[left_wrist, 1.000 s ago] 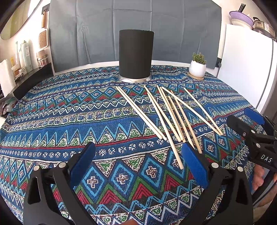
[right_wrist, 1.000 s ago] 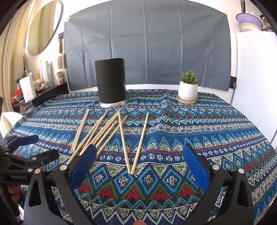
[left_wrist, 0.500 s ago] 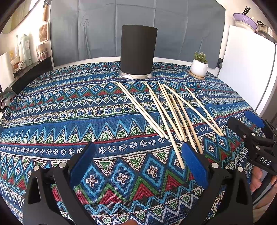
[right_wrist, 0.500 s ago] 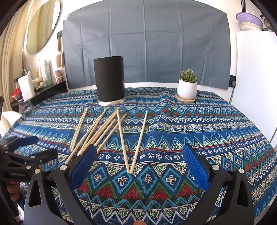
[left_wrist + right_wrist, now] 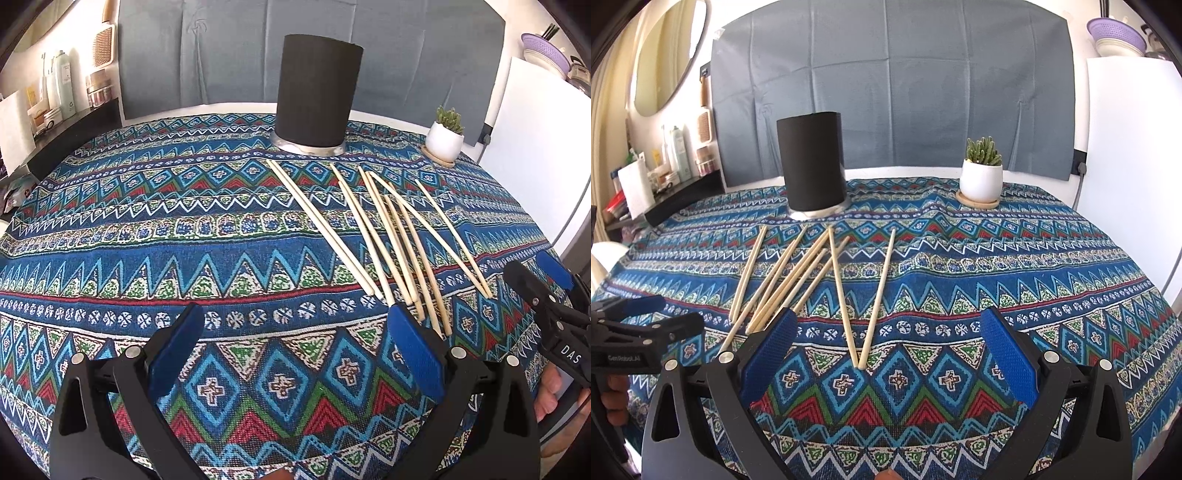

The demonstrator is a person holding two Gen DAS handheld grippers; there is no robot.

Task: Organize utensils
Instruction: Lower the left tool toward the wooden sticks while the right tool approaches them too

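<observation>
Both tongs (image 5: 295,347) (image 5: 886,347) gaped wide, empty; one chopstick (image 5: 877,295) near holder (image 5: 812,166) should be pinched mid-length.

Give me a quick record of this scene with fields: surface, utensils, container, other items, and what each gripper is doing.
surface: table under a patterned blue tablecloth
utensils: loose wooden chopsticks lying flat on the cloth, some crossing; two at the right meet at their near tips
container: black cylindrical holder, upright behind the chopsticks; inside not visible
other items: small potted succulent on a saucer, right of the holder
left gripper: open, holding nothing, above the cloth
right gripper: open, holding nothing, near the two joined tips
</observation>
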